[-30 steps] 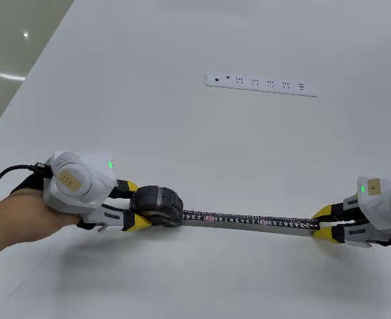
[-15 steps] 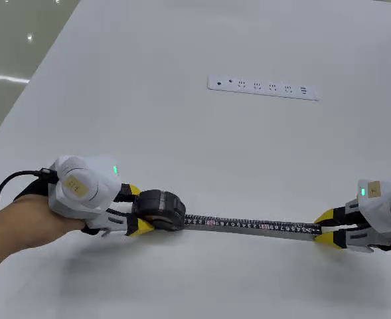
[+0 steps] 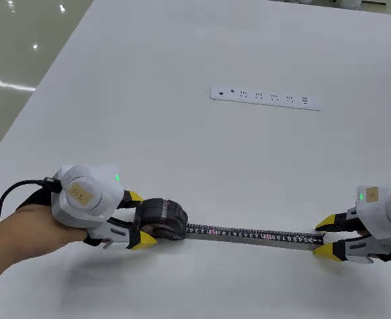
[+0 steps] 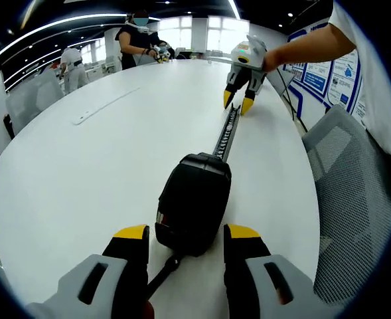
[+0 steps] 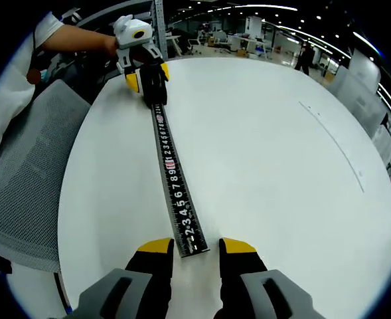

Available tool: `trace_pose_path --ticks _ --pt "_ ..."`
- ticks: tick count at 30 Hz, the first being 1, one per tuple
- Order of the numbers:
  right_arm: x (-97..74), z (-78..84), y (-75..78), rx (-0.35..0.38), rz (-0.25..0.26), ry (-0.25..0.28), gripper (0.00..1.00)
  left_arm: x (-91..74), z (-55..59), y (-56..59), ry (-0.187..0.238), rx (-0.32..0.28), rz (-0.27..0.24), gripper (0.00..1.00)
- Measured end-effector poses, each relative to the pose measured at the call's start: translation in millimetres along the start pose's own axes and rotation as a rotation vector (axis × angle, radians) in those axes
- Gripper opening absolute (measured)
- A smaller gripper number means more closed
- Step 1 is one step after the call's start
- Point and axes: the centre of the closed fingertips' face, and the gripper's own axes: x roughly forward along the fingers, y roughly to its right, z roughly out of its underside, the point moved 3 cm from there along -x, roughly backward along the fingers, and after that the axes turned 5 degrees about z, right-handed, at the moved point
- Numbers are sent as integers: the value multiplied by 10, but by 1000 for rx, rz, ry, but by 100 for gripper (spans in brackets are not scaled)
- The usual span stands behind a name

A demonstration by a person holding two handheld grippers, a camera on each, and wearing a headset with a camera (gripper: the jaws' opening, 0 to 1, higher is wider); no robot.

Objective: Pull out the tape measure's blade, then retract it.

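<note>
Roughly halfway through, judging by the layout. Pulled well out of the tape measure (image 3: 160, 218) and laid flat along the white desk (image 3: 182, 146): the blade (image 3: 251, 234), numbers facing up. Gripping the black case at its rear with the left tongs (image 3: 139, 218), pressed against both sides as far as can be made out, strap trailing back between them. Bracketing the blade's free end with the right tongs (image 3: 326, 236), spread apart and not pinching it, with a clear gap on one side in the right gripper view. Counting the pull-out as done, then. Left to do: sending the blade all the way back into the case. Probably calls for freeing a lock or simply letting the spring take over; cannot tell which from here. Far off toward the back of the desk, a white power strip (image 3: 265, 98), well apart from the work.
</note>
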Motion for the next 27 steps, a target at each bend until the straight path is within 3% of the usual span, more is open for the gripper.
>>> trace_pose_path --ticks 6,8,11,14,20,22,27 --pt "-80 -78 -4 44 28 40 32 -87 -35 -16 26 -21 -22 45" --pt "-120 -118 -14 70 40 60 36 -131 -61 -20 52 -43 -40 47" --pt "-158 -142 -42 121 52 82 44 -181 -11 -38 49 -92 -70 50" --pt "-203 -160 -79 143 69 100 49 -250 -69 12 97 -147 -88 52" --pt "-287 -164 -180 174 108 128 54 -394 -85 127 133 -162 -127 56" --pt "-316 -182 -224 188 121 146 56 -438 -72 143 157 -203 -138 56" --pt "-389 -194 -306 218 163 174 61 -551 9 190 181 -240 -189 60"
